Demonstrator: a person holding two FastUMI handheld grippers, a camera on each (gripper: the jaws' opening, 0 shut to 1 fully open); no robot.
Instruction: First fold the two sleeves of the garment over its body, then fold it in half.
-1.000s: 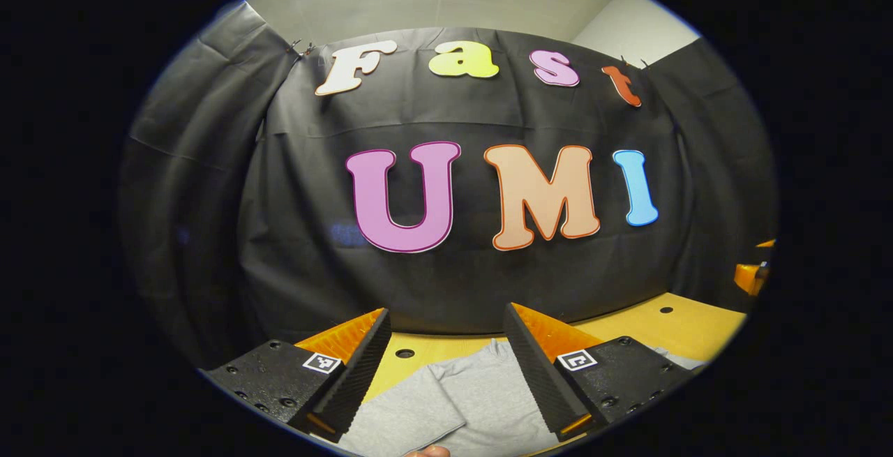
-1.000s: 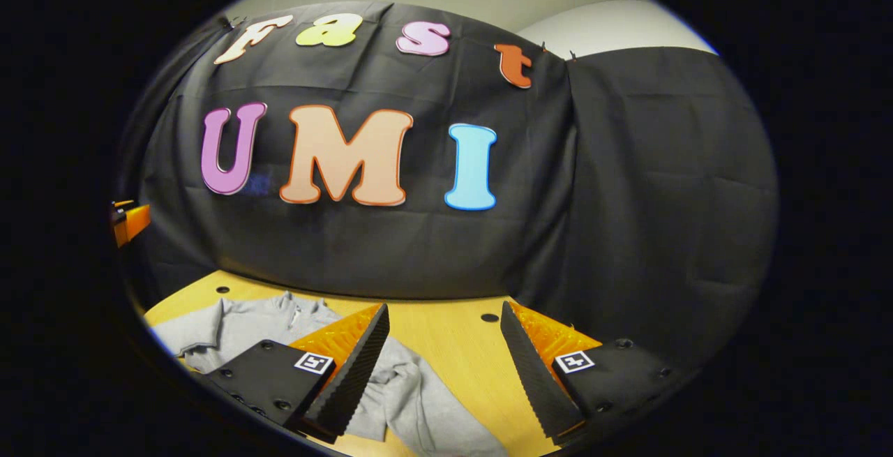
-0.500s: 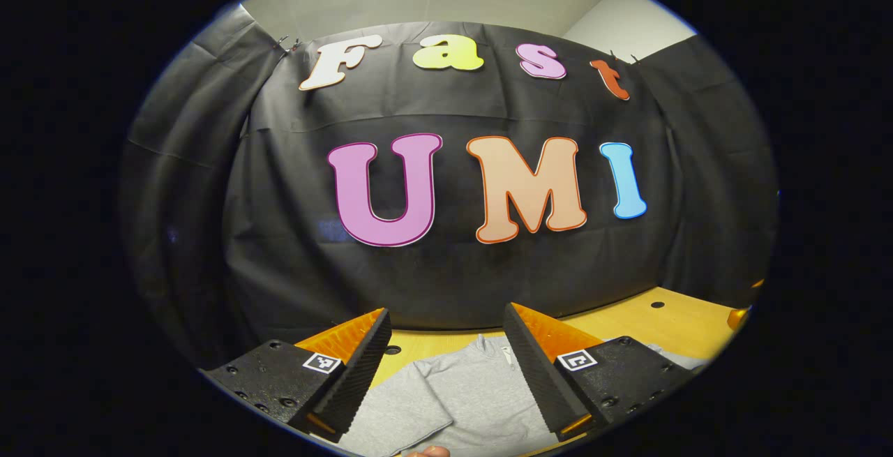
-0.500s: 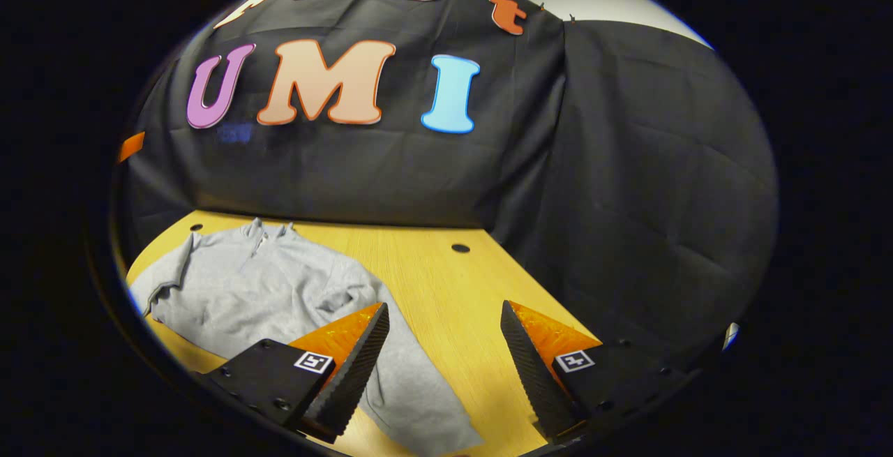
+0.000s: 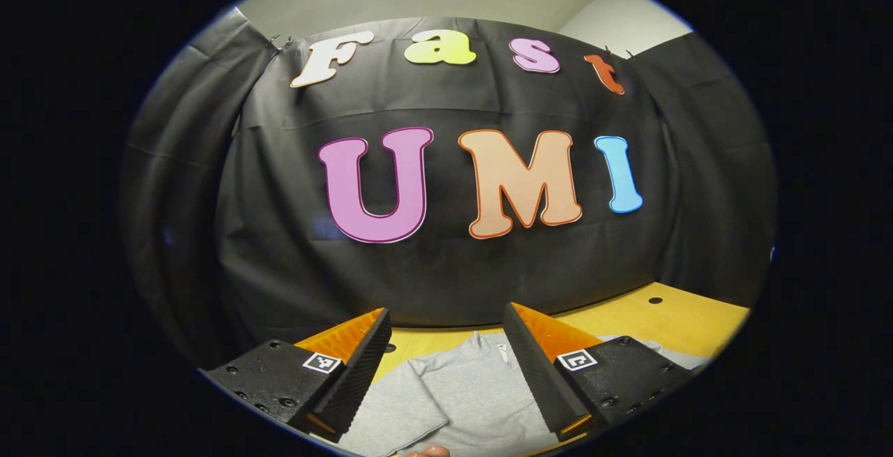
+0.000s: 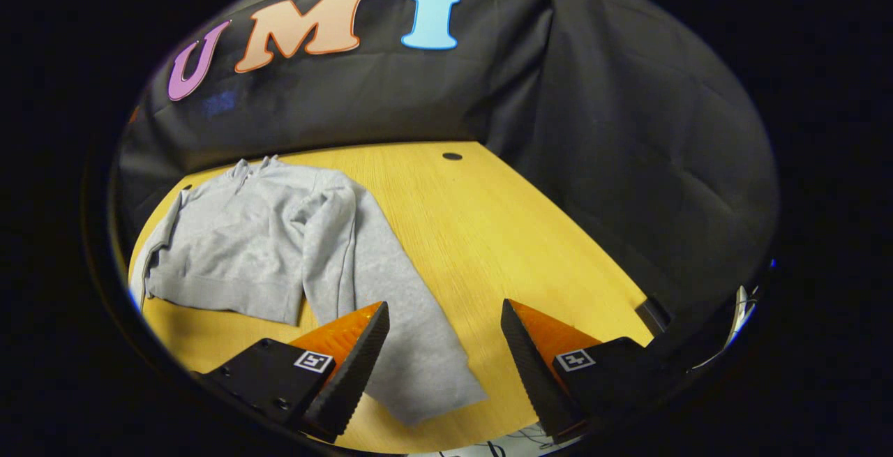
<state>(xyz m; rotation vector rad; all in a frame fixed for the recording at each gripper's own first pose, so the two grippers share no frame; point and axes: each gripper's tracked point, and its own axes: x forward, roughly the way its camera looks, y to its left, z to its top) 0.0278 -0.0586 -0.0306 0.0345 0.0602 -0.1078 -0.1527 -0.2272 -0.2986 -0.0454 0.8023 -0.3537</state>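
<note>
Grey sweatshirt (image 6: pixel 244 241) flat on wooden table (image 6: pixel 488 234); right sleeve (image 6: pixel 391 317) unfolded, trailing outward. Left gripper (image 5: pixel 446 373) and right gripper (image 6: pixel 443 366): jaws wide, empty. Halving fold outstanding.

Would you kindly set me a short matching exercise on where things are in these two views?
Things:
1. grey garment
2. outstretched sleeve
3. right hand-held gripper
4. table hole

States:
A. open above the table, holding nothing
B. lying flat on the yellow table
C. near the black cloth wall
D. reaching toward the camera, cuff between the fingers

Pairs: 1-B, 2-D, 3-A, 4-C
</note>
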